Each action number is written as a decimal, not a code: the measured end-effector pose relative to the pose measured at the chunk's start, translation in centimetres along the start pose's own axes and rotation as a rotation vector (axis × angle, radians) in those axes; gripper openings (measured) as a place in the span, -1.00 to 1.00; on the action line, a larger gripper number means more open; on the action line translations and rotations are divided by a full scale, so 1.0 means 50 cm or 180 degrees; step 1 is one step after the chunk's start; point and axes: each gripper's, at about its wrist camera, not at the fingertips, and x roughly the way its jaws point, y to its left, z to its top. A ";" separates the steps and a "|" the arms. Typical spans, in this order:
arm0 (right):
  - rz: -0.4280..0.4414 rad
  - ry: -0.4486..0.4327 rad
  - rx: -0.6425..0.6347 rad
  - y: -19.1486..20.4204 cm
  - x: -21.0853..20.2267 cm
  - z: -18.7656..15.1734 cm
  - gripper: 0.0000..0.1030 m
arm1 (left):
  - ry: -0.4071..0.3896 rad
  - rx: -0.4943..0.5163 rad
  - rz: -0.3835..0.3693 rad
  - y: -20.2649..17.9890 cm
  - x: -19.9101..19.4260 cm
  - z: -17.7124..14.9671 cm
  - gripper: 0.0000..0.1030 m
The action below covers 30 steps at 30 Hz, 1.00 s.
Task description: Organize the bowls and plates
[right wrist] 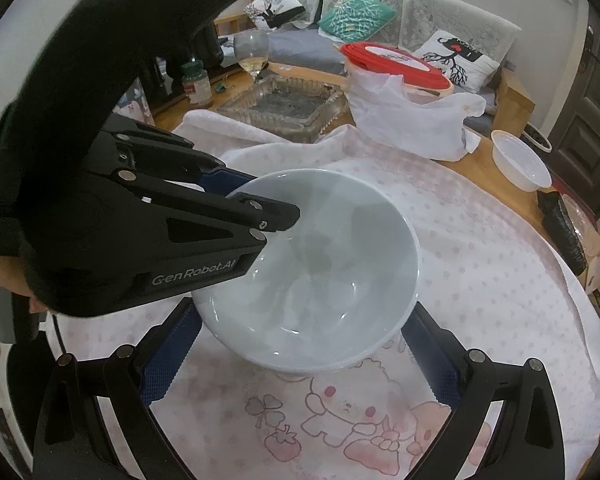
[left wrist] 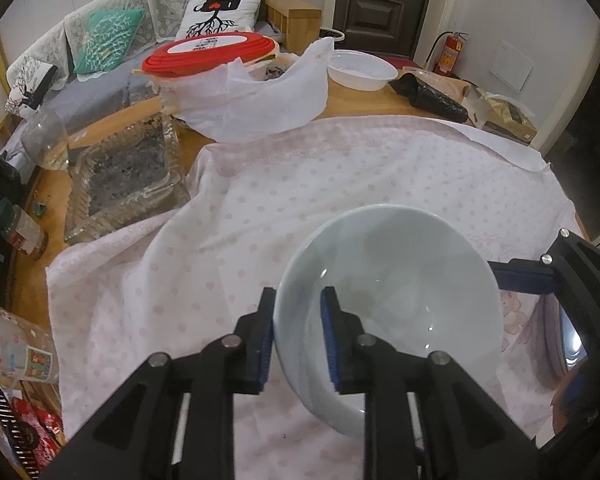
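A pale blue-white ceramic bowl (left wrist: 396, 300) sits tilted over the pink dotted cloth (left wrist: 300, 184). My left gripper (left wrist: 298, 340) is shut on the bowl's near rim, one finger outside the wall and one inside. In the right wrist view the same bowl (right wrist: 320, 272) fills the middle, with the left gripper (right wrist: 260, 216) clamped on its left rim. My right gripper (right wrist: 300, 360) is open, its blue-padded fingers (right wrist: 168, 356) spread on both sides of the bowl's base without pinching it. The right gripper also shows at the right edge of the left wrist view (left wrist: 556, 280).
Around the wooden table stand a white plastic bowl (left wrist: 360, 70), a red-lidded container on a white plastic bag (left wrist: 212, 54), a glass dish (left wrist: 128, 176), a wine glass (right wrist: 252, 52), a pill bottle (right wrist: 198, 84) and a black roll (left wrist: 432, 96). A sofa lies behind.
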 end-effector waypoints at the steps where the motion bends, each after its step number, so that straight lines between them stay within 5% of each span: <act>1: 0.0019 -0.0043 0.0024 -0.003 -0.005 -0.003 0.91 | -0.0003 -0.0002 -0.0014 0.000 0.000 0.000 -0.49; 13: 0.0312 0.0023 0.0346 -0.032 0.058 -0.059 0.92 | 0.0069 -0.0019 -0.0090 -0.001 0.026 -0.001 -0.41; 30: 0.0372 0.0044 0.0210 -0.024 0.155 -0.037 0.98 | 0.0086 -0.0077 -0.0333 0.015 0.051 -0.005 -0.44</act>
